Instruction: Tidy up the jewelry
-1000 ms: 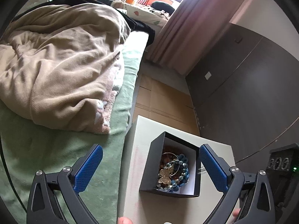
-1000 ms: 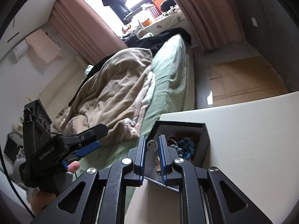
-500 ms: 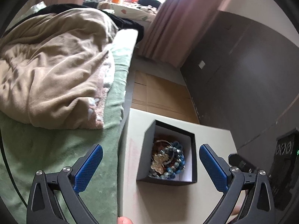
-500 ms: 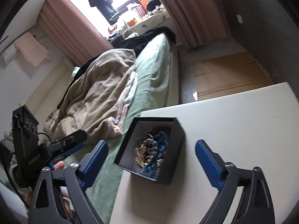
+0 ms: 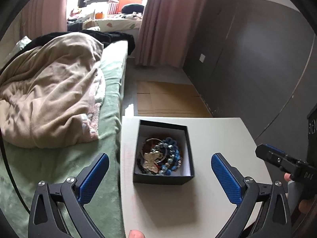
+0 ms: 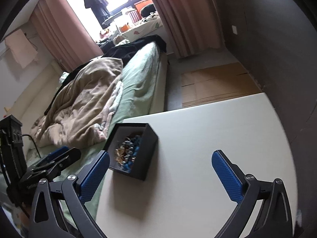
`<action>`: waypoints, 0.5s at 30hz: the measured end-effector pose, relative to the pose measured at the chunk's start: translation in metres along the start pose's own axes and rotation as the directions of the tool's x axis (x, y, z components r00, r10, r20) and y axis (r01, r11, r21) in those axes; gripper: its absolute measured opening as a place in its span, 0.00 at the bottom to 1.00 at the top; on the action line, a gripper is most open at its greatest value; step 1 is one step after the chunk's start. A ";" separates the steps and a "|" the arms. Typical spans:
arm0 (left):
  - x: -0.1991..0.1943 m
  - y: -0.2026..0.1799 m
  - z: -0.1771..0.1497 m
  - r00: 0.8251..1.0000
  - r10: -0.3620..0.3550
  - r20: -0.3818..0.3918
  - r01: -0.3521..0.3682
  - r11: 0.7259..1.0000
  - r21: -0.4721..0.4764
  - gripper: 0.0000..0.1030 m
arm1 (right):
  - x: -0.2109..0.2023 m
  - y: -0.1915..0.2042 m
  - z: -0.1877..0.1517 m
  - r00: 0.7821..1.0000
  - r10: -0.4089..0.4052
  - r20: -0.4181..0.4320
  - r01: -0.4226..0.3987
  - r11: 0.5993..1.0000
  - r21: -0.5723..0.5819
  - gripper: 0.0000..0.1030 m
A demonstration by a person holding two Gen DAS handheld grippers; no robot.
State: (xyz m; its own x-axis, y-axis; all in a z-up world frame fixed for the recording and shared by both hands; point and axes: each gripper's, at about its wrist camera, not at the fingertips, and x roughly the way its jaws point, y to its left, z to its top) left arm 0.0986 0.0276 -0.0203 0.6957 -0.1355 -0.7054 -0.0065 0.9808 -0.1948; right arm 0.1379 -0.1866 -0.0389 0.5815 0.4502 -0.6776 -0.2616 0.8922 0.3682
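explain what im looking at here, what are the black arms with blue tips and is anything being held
Those are two hand-held grabbing tools, one in each of a person's hands, with a camera on each that looks along its blue pads. One picture is from the left tool, the other from the right tool. Both stand open and hold nothing; the right tool's jaws have just been opening. On the white table beside a bed sits a black box filled with jewelry: blue beads and a gold butterfly piece.
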 end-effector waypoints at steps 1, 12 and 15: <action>-0.001 -0.004 -0.002 1.000 0.001 0.000 -0.001 1.000 0.010 1.00 | -0.002 -0.002 -0.001 1.000 0.007 0.001 -0.007 1.000 0.006 1.00; -0.017 -0.027 -0.015 0.998 0.042 0.037 -0.044 0.997 0.069 1.00 | -0.030 -0.016 -0.013 0.998 -0.069 -0.002 0.069 0.996 -0.048 1.00; -0.020 -0.031 -0.019 0.997 0.056 0.045 -0.059 0.995 0.077 1.00 | -0.036 -0.017 -0.016 0.995 -0.098 0.000 0.097 0.993 -0.072 1.00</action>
State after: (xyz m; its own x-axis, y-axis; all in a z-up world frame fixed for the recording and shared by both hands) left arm 0.0716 -0.0032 -0.0131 0.7257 -0.0739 -0.6841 0.0077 0.9950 -0.0993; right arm 0.1091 -0.2170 -0.0310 0.6041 0.3610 -0.7104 -0.2589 0.9320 0.2535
